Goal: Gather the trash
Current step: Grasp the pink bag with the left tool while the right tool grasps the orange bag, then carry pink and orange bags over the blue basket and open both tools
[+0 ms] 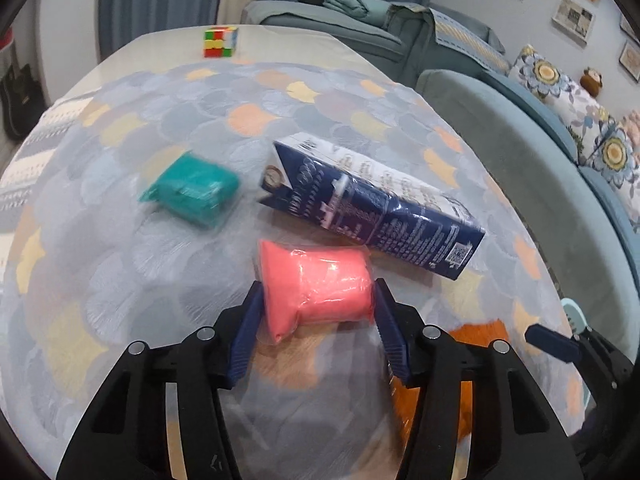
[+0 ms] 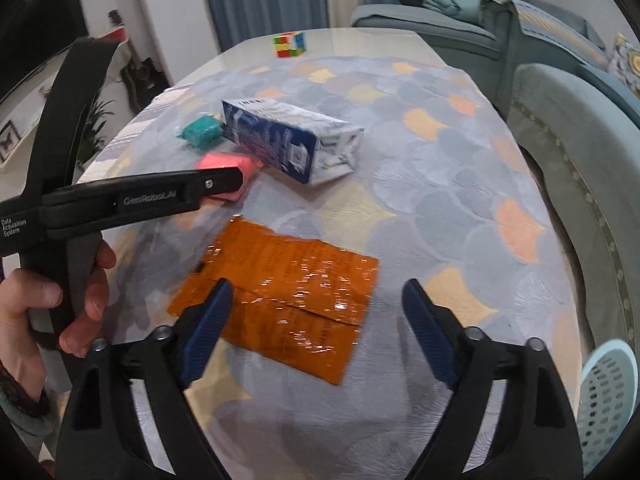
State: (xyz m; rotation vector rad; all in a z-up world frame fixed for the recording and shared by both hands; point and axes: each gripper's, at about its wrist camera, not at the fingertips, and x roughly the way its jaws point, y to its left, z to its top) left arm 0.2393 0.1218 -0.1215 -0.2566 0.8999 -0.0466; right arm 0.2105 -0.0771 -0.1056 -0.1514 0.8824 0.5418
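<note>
Table (image 1: 120, 280) under a grey-blue scale-pattern cloth with yellow and orange patches; bare pale top at the far end, Rubik's cube (image 1: 221, 42) sitting there; teal sofa (image 1: 500, 128) along the right side with floral cushions (image 1: 560, 92); blue curtains behind, framed prints on the wall, guitar on the floor at left.

Trash on the cloth: pink wrapped packet (image 1: 320, 288), soft and squashed, clear film over it; left gripper (image 1: 318, 300) has both blue pads against its sides, clamped on it, packet near the front edge of the table. Teal packet (image 1: 192, 188) same type, lying apart to the left. Navy and white drink carton (image 1: 372, 204) on its side just behind the pink packet, touching or nearly; QR code on the near end, print too small to read. Flat orange foil wrapper (image 2: 280, 300) torn open, dark text illegible.

Right gripper (image 2: 318, 332) spread wide above the orange wrapper, holding nothing. Left tool body reads "GenRoboAI" and "Data Acquisition System"; bare hand (image 2: 60, 300) on its handle. Pale perforated basket (image 2: 608, 400) at lower right, beside the table.
</note>
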